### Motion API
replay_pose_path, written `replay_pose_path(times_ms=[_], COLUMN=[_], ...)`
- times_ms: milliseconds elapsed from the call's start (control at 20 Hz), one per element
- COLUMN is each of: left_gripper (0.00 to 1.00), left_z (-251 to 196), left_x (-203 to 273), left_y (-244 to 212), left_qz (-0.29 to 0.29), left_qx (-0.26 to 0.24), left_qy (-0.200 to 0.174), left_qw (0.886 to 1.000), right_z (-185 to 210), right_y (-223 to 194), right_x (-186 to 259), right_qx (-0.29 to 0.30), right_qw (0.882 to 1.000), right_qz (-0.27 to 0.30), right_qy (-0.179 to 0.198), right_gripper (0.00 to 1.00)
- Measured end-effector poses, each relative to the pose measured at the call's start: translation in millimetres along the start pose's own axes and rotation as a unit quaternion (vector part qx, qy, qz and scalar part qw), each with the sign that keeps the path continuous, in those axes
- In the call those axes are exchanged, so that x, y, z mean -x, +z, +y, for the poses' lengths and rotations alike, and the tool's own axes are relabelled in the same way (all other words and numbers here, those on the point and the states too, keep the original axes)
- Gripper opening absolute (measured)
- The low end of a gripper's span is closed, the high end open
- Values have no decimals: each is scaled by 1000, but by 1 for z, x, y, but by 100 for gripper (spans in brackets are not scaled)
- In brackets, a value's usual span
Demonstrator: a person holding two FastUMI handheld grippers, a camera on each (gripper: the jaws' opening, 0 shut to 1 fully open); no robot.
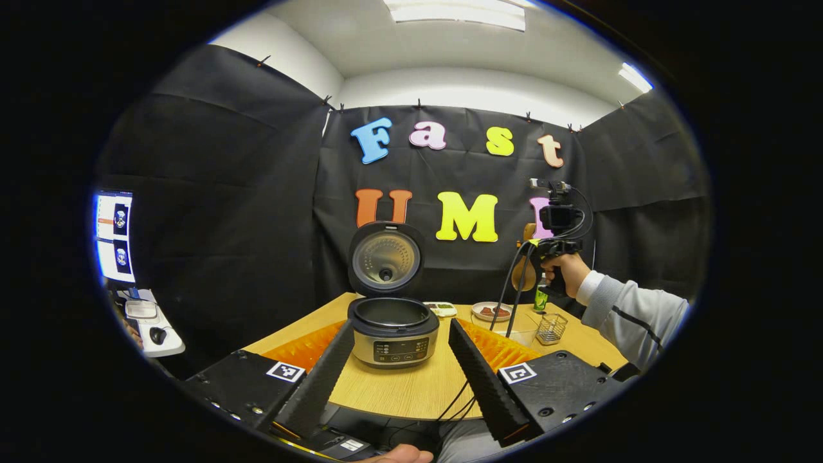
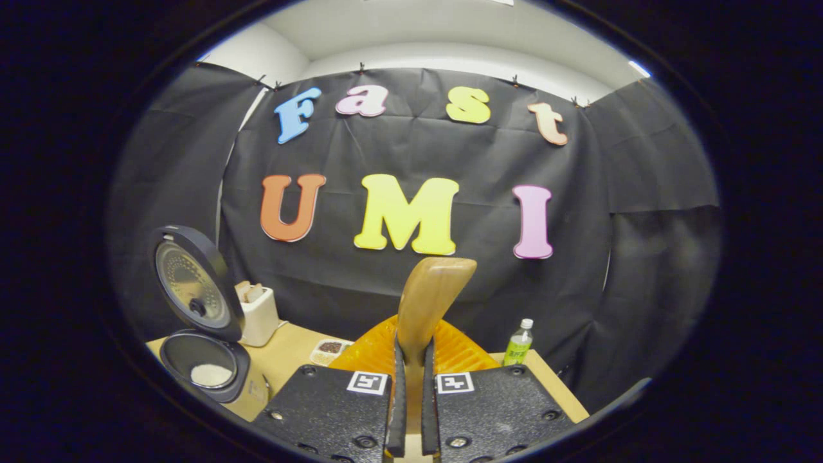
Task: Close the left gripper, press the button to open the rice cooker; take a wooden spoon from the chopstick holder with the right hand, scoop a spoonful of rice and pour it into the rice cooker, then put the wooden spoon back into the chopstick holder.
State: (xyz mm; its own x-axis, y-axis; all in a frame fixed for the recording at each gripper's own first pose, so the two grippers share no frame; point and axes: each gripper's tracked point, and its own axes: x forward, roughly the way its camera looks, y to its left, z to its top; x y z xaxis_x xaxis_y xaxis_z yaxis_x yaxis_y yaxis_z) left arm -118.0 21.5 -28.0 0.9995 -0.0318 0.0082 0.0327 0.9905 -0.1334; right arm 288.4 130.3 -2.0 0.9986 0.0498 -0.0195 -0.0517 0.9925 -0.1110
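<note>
The rice cooker [image 1: 392, 334] stands open at the table's centre, its lid [image 1: 386, 257] raised upright. My left gripper [image 1: 400, 329] is open just in front of it, one finger on each side, holding nothing. In the right gripper view the cooker [image 2: 199, 379] sits low at the left, with white rice [image 2: 212, 374] in its pot. My right gripper [image 2: 411, 363] is shut on the handle of the wooden spoon [image 2: 431, 296], whose bowl points up. A hand holds that right gripper [image 1: 546, 247] high above the wire chopstick holder [image 1: 551, 328] at the table's right.
A green bottle [image 1: 541, 297], a small plate [image 1: 492, 312] of red pieces and a clear bowl [image 1: 514, 331] stand near the holder. A white box [image 2: 257, 315] and a small tray [image 2: 328, 348] are behind the cooker. Cables [image 1: 514, 289] hang from the right gripper.
</note>
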Motion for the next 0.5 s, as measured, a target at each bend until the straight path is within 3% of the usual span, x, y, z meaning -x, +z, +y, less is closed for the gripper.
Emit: replay_pose_path(times_ms=[500], left_gripper=[94], left_z=[-34], left_x=[-3], left_y=[2], left_qz=[0], left_qx=[-23], left_qy=[-15], left_qw=[1000], right_z=[-137], right_y=[-69], right_x=[-4], right_qx=[-31], right_qw=[996], right_qz=[43], right_qy=[-75], right_gripper=[15])
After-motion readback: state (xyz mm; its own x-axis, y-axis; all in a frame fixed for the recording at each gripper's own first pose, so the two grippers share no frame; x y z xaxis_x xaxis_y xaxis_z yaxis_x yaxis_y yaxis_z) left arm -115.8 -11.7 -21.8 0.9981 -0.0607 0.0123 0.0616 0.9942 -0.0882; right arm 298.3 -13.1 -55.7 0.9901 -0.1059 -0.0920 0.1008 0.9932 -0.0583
